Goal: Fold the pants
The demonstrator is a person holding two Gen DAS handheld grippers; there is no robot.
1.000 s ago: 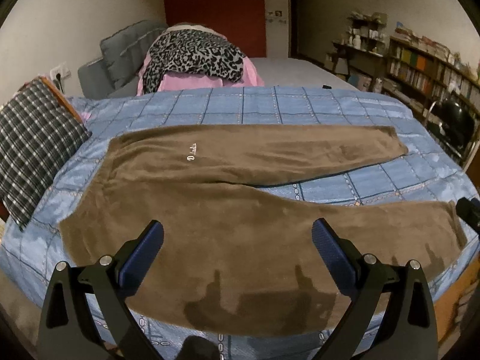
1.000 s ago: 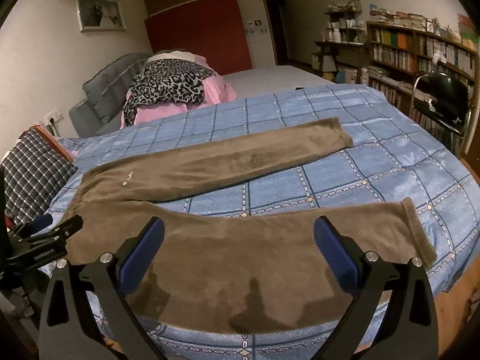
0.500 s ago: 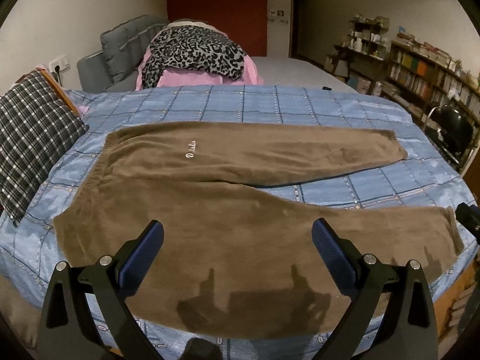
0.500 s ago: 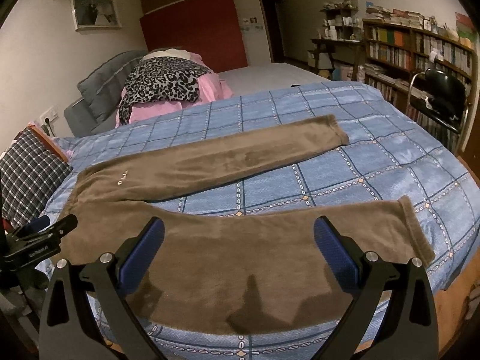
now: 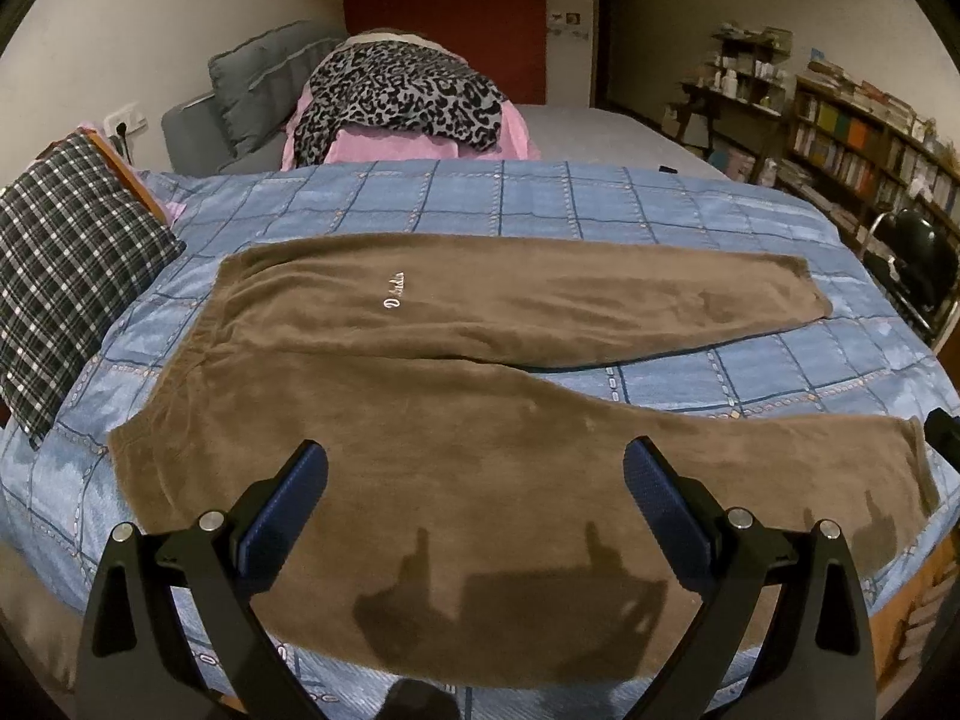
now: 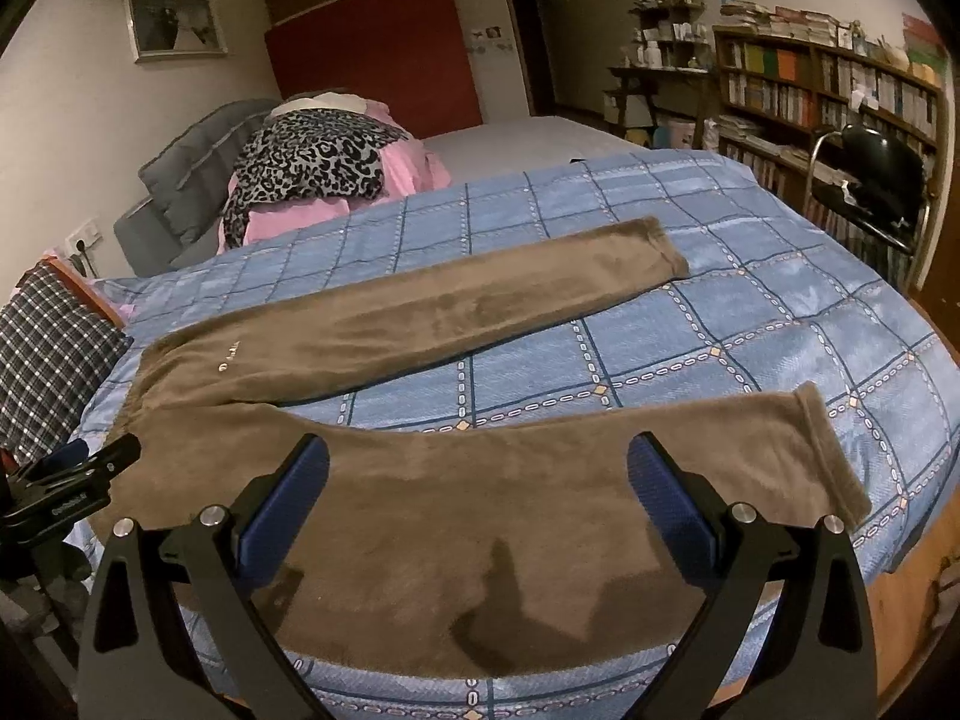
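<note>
The soft fleece pants [image 5: 456, 420] are plain brown with small white script lettering [image 5: 394, 294]. Under them the bed's quilted cover [image 6: 750, 300] is light blue, crossed by a dark blue grid with pale chain-like dashes. A checked pillow [image 5: 66, 252] shows dark plaid with white lines. A leopard-print cloth [image 5: 402, 96], grey and black, lies on pink fabric [image 5: 390, 147]. The black grippers' fingers [image 5: 282, 498] carry blue pads.

One pair of brown pants [image 5: 456, 420] with two legs spread apart. One blue checked bedspread [image 5: 600, 204]. One plaid pillow [image 5: 66, 252]. One leopard-print garment [image 5: 396, 96] on one pink heap [image 5: 420, 144]. One grey cushion [image 5: 258, 78]. One framed picture [image 6: 174, 21]. One black chair [image 6: 876, 174]. Two grippers: left gripper [image 5: 474, 480], right gripper [image 6: 477, 480].
</note>
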